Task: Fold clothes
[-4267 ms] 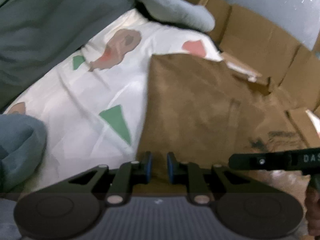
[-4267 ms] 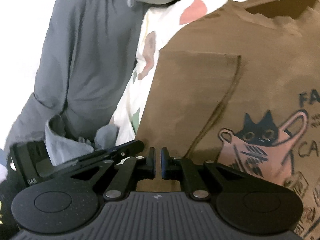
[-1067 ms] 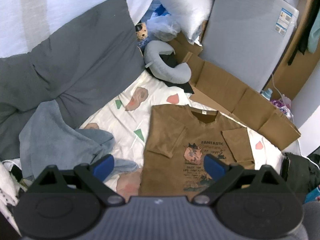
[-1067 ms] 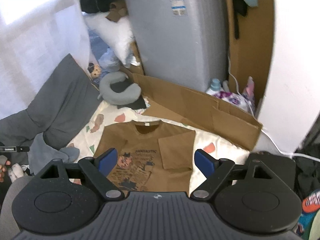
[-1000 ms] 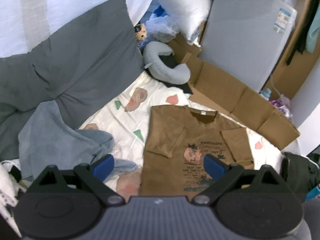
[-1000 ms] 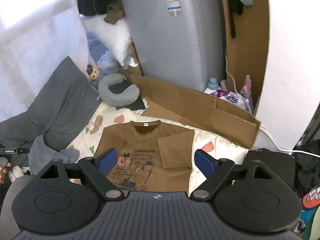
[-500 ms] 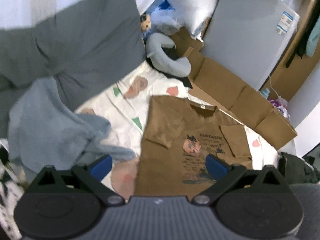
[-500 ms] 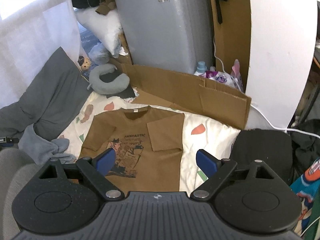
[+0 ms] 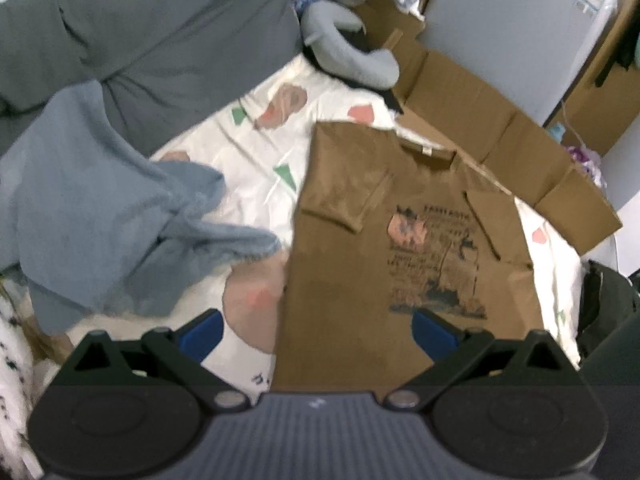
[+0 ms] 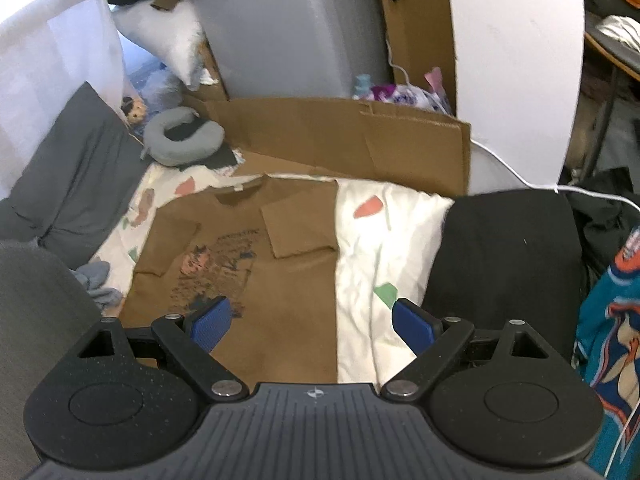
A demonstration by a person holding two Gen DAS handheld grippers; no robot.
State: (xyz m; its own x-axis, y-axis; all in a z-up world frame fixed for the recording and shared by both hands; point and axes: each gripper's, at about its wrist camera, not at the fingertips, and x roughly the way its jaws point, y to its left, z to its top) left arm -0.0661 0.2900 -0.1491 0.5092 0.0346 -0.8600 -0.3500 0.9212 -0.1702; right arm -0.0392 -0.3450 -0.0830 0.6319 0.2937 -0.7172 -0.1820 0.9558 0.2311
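Presently, near to far
Left gripper (image 9: 316,334): jaws spread wide, nothing between them; it hangs over the near hem, probably readying a pinch at the bottom edge
Right gripper (image 10: 310,320): jaws likewise wide and empty, poised above the hem's right corner
Brown T-shirt (image 9: 360,280): lies flat, print up, on the white patterned sheet (image 10: 384,240); both sleeves are already folded inward over the chest, so the remaining step is judged to be hem-to-collar
Print: a pinkish figure with dark lettering, too blurred to read
Blue-grey garment (image 9: 100,220): crumpled just left of the shirt, likely awaiting its turn
Cardboard (image 10: 340,136): propped along the far edge of the sheet, seemingly as a barrier
Neck pillow (image 10: 180,136): at the far left corner
Grey appliance (image 10: 288,28): carries a sticker, unreadable
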